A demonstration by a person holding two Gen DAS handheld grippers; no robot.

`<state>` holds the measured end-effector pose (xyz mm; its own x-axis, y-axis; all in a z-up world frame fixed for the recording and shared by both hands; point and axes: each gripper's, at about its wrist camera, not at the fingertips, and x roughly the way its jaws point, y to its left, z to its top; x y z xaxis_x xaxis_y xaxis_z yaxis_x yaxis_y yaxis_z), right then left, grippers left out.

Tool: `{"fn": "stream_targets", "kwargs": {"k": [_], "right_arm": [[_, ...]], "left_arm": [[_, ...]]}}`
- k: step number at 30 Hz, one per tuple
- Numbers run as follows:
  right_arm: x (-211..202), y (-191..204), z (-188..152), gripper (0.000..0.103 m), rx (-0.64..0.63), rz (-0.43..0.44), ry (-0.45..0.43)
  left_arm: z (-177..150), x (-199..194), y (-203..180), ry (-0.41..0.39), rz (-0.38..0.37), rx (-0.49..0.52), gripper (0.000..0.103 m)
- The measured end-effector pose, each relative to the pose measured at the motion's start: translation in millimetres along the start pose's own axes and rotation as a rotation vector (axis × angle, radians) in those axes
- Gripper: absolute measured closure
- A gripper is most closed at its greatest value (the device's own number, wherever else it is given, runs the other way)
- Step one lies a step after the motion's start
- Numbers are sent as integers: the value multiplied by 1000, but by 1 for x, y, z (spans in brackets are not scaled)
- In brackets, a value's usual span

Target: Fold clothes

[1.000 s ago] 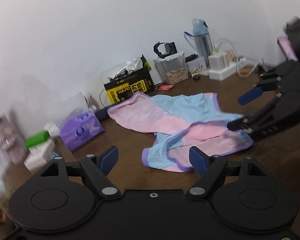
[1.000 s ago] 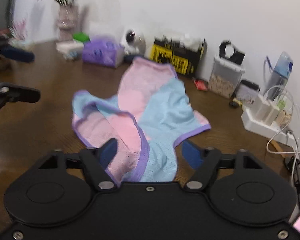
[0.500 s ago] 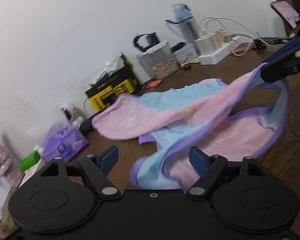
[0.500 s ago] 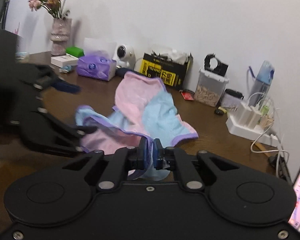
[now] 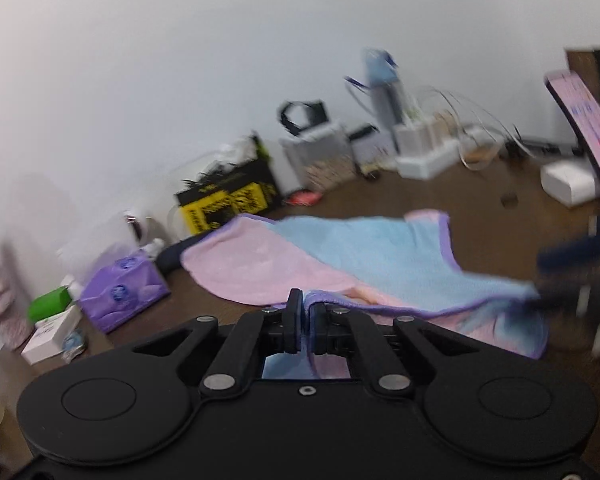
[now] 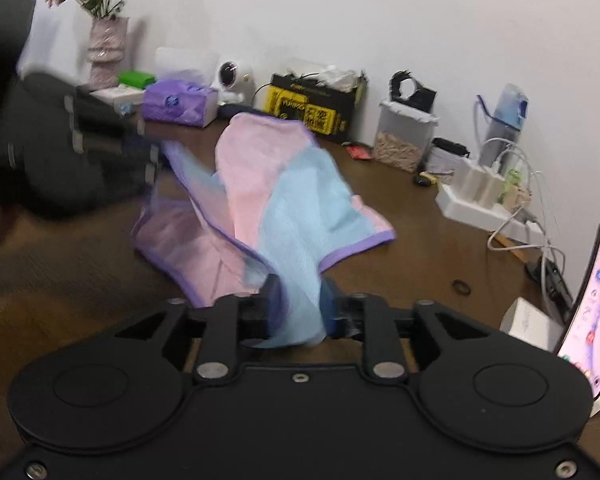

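A pink and light-blue garment [image 5: 360, 248] with purple trim lies partly spread on the brown table [image 5: 480, 208]. My left gripper [image 5: 305, 304] is shut on its purple-trimmed near edge. In the right wrist view the same garment [image 6: 268, 168] runs from the blurred left gripper [image 6: 148, 152] at the left to my right gripper [image 6: 300, 296]. The right jaws are opening. A fold of blue fabric hangs loosely in the gap between them. The right gripper [image 5: 560, 280] shows as a dark blur at the garment's right corner.
Along the wall stand a purple tissue pack [image 6: 176, 100], a yellow-and-black box [image 6: 312, 108], a clear container [image 6: 404, 140], a water bottle [image 6: 504, 120] and a white power strip [image 6: 480, 200] with cables. A lit phone [image 6: 592, 300] and a white box [image 6: 532, 320] are at right, a flower vase [image 6: 108, 48] at left.
My left gripper went from wide open to shut on the garment's edge. The right gripper closed on the fabric half a second ago and its jaws have since parted.
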<state>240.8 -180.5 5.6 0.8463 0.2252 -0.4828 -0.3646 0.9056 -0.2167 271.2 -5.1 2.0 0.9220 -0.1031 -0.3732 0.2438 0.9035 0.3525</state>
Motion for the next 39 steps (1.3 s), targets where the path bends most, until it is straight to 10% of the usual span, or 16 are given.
{"fn": "stream_targets", "kwargs": {"k": [12,15,20,22,24,30,33,37,39], "right_arm": [[24,25,1,64,-28,-91,-10],[32,29,3,96,-46,-78,6],[22,27,3,99,-32,-85,-10],[9,22,8,99,-15,-94,-59],[-9,19,17,99,1,-100,-130],[-54,16,38,99,-60,-78,-240],[-66,12,36,99,-91,-78,-222],[-71,0,27,96,-62,-103,-212],[-71,-8,21,78,-15,-127,-203]], "left_arm": [[-7,-31,8,-7,48,-31,99],[-13,-29,7,7,49,-29,99],[-26,-34,-4,-23,-17,98,95],[-25,-36,-15,-62,-31,154,54],[-20,-37,-27,-109,-37,205,36],[1,-26,-62,-255,-136,402,37],[7,-25,-75,-295,-176,505,80],[33,-24,-67,-260,-258,390,98],[45,-21,-55,-246,-255,300,98]]}}
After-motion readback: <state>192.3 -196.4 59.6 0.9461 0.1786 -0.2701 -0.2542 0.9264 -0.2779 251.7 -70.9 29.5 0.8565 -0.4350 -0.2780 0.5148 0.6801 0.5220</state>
